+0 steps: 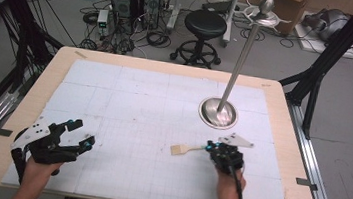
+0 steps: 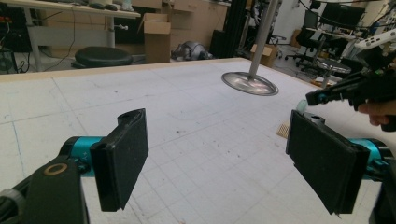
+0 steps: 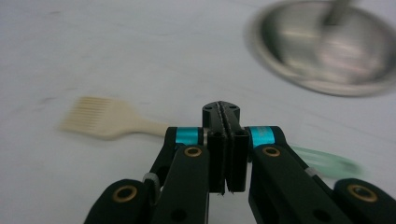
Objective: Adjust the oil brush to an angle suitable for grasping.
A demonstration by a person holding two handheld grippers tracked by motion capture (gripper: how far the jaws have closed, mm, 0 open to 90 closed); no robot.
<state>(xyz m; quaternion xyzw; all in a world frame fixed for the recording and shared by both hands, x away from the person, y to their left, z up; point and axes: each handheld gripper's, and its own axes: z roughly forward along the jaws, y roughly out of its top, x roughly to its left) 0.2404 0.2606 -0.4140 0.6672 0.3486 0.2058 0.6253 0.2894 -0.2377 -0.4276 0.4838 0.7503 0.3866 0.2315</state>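
High view: the brush [image 1: 182,149] lies on the white desk [image 1: 129,99] at lower centre, cream head to the left, its handle running right into the right tool [image 1: 211,147]. That tool is clenched on the handle. The left tool [image 1: 81,133] rests at lower left, released and holding nothing. A steel stand [image 1: 219,111] rises at centre right, just above the brush.

Left gripper view: the left tool's [image 2: 217,149] pads stand wide apart over bare desk. At the right edge the right tool [image 2: 322,97] hangs above the brush's ribbed head [image 2: 283,129].

Right gripper view: the right tool [image 3: 226,140] is pinched tight; the brush [image 3: 105,122] sticks out to the left, flat and pale with fine bristle slots, and a green handle end [image 3: 327,163] shows to the right.

Risk, as I judge it: the grip sits mid-handle on a thin, smooth stem, so the brush could swivel or slip if swung, and the stand's base is near enough to be clipped.
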